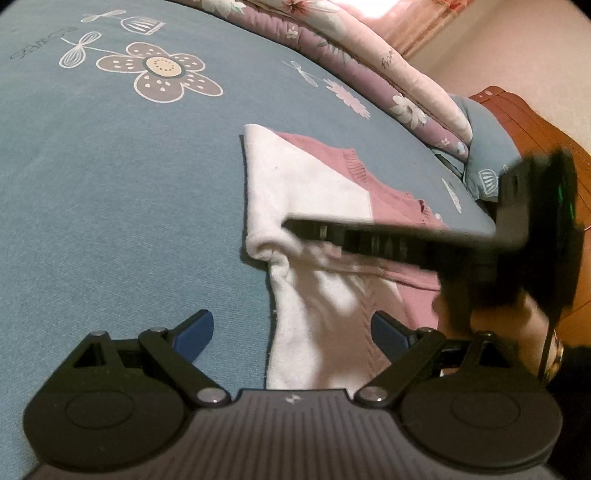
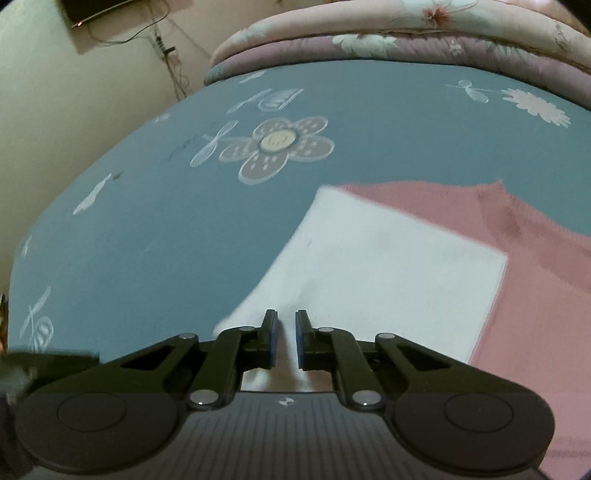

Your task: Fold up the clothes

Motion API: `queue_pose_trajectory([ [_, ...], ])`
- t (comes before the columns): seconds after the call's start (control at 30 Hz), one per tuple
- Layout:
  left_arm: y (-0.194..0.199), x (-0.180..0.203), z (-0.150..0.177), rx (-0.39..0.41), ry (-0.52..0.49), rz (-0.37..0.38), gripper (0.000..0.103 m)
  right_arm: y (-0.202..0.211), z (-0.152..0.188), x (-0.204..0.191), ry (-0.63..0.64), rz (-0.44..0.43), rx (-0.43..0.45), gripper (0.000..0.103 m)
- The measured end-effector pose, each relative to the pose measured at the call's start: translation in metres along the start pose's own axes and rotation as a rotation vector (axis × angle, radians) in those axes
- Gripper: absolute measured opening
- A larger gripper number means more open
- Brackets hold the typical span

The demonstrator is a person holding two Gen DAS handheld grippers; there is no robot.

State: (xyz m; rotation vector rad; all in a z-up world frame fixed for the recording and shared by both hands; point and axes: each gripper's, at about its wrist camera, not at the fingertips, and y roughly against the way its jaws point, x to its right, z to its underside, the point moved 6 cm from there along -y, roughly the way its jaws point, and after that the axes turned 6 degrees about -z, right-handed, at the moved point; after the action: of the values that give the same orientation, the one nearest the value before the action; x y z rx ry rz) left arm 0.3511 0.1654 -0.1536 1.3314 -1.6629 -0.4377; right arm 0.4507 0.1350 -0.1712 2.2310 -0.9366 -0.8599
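Bed sheet (image 1: 110,184) — blue-grey cotton, printed with a large mauve flower with a cream centre (image 1: 162,70), outlined whisks and cupcake cases, and pale daisies. A dark printed word sits at the far left beside the whisk; upside down and too small to read.

Quilts (image 1: 369,59) — folded stack along the far edge of the bed, mauve and pale pink floral; a cursive script on the pink one is not legible.

Sweater (image 1: 317,184) — pink and white knit, ribbed pink edging, lying flat on the sheet right of centre, its white panel on the left; the near white corner is bunched up.

Right gripper (image 2: 286,325) — jaws narrow, blue pads nearly together, pinching that white corner.

Left gripper (image 1: 291,328) — jaws wide, nothing between the pads, poised over the sweater's near white edge.

Room — cream wall, a dark wall-mounted unit (image 2: 88,11) with trailing cables at the far left; brown wooden bed frame (image 1: 524,122) at the far right.
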Motion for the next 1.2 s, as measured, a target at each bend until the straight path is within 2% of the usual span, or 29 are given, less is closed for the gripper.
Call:
queue_pose_trajectory([
  [0.13, 0.0, 0.001, 0.0, -0.001, -0.005, 0.0, 0.093, 0.017, 0.009, -0.001, 0.029, -0.001, -0.017, 0.014],
  [0.2, 0.0, 0.002, 0.001, -0.001, -0.008, 0.0, 0.093, 0.032, 0.001, 0.005, 0.025, 0.014, 0.022, 0.015],
  [0.3, 0.0, 0.005, 0.002, -0.004, -0.017, 0.003, 0.093, 0.049, -0.005, 0.029, -0.076, 0.035, 0.068, 0.016],
  [0.4, -0.001, 0.007, 0.002, -0.007, -0.025, -0.001, 0.093, 0.047, 0.01, 0.055, -0.179, 0.066, 0.027, 0.016],
  [0.53, -0.003, 0.01, 0.003, -0.01, -0.034, -0.009, 0.093, 0.057, 0.033, 0.063, -0.229, 0.034, 0.056, 0.016],
  [0.73, -0.005, 0.015, 0.004, -0.012, -0.052, -0.014, 0.093, 0.081, 0.012, 0.077, -0.262, 0.016, 0.127, 0.017],
  [0.8, -0.006, 0.017, 0.005, -0.014, -0.06, -0.019, 0.093, 0.081, 0.004, 0.091, -0.321, -0.022, 0.158, 0.024],
  [0.83, -0.006, 0.017, 0.005, -0.016, -0.063, -0.022, 0.093, 0.077, 0.002, 0.1, -0.36, -0.046, 0.162, 0.034],
  [0.87, -0.007, 0.018, 0.005, -0.017, -0.066, -0.025, 0.093, 0.073, 0.001, 0.11, -0.399, -0.071, 0.163, 0.04],
  [0.93, -0.007, 0.018, 0.005, -0.016, -0.066, -0.024, 0.093, 0.07, 0.007, 0.131, -0.472, -0.09, 0.157, 0.045],
  [1.07, -0.007, 0.017, 0.006, -0.017, -0.065, -0.023, 0.093, 0.087, 0.031, 0.165, -0.6, -0.157, 0.22, 0.044],
  [1.2, -0.007, 0.018, 0.006, -0.017, -0.073, -0.029, 0.093, 0.125, 0.059, 0.194, -0.666, -0.127, 0.266, 0.044],
])
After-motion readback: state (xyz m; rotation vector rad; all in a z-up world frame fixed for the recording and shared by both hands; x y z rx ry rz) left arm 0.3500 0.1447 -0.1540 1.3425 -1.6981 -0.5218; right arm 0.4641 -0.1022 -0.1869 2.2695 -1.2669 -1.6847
